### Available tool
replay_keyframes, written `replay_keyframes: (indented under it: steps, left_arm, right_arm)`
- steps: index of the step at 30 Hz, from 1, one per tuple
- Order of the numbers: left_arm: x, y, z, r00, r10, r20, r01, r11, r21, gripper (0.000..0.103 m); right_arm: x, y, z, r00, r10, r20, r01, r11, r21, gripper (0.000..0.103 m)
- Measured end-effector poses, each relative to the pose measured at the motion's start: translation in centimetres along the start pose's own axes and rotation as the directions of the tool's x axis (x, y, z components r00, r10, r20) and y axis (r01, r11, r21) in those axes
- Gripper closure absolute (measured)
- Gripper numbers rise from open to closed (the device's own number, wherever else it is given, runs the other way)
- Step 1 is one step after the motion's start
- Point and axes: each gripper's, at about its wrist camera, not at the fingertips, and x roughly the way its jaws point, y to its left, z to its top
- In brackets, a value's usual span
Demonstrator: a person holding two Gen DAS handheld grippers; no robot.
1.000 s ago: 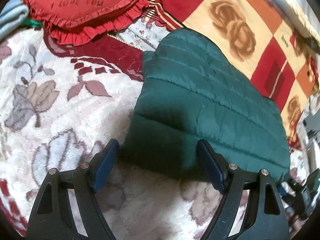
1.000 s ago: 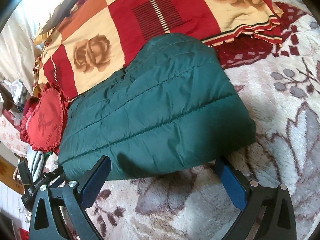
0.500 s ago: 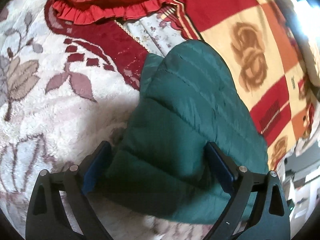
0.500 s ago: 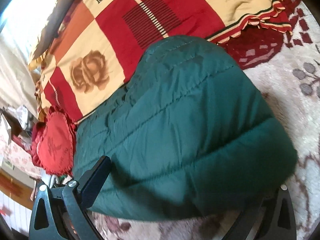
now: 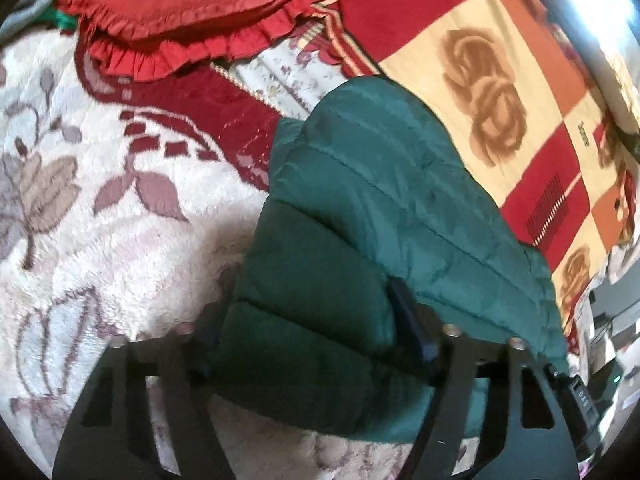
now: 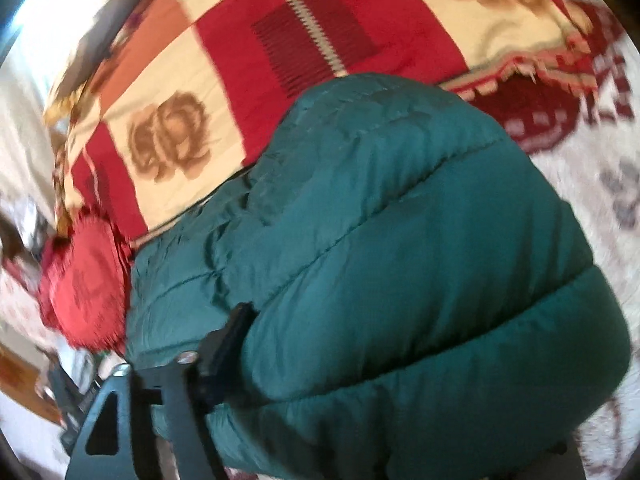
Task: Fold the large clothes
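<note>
1. Left wrist view: the left gripper at lower centre has its jaws clamped on the near edge of the green puffer jacket, which lies folded on the floral blanket.
2. Right wrist view: the right gripper is buried in the jacket's bulk at lower frame; only one jaw shows, so its grip cannot be judged. Folding looks partway done.

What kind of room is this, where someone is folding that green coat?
Most likely a bedroom at home, with the work done on a bed. The green quilted puffer jacket lies on a plush cream floral blanket, beside a red heart-shaped frilled cushion and a red-and-cream rose-patterned blanket.
</note>
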Motion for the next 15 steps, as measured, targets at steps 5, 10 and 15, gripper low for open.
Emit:
replay_keyframes:
  steps: [5,10,15]
  left_arm:
    - [-2.9,0.2,0.1,0.998,-0.059,-0.004,0.059,0.998,0.019,0.068]
    - [-7.7,0.5,-1.7,0.996,-0.084,-0.020,0.085,0.994,0.073,0.068]
    - [-11.6,1.7,-5.9,0.996,-0.065,-0.053,0.070,0.991,0.117,0.068]
  right_arm:
    - [-2.8,2.0,-0.5,1.000,0.001,0.006,0.000,0.997,-0.071,0.066]
    - [-6.9,2.9,-3.1,1.000,0.021,-0.017,-0.022,0.996,-0.091,0.067]
    - [-11.2,3.1,-7.8,0.999,0.014,-0.042,-0.017,0.997,-0.078,0.067]
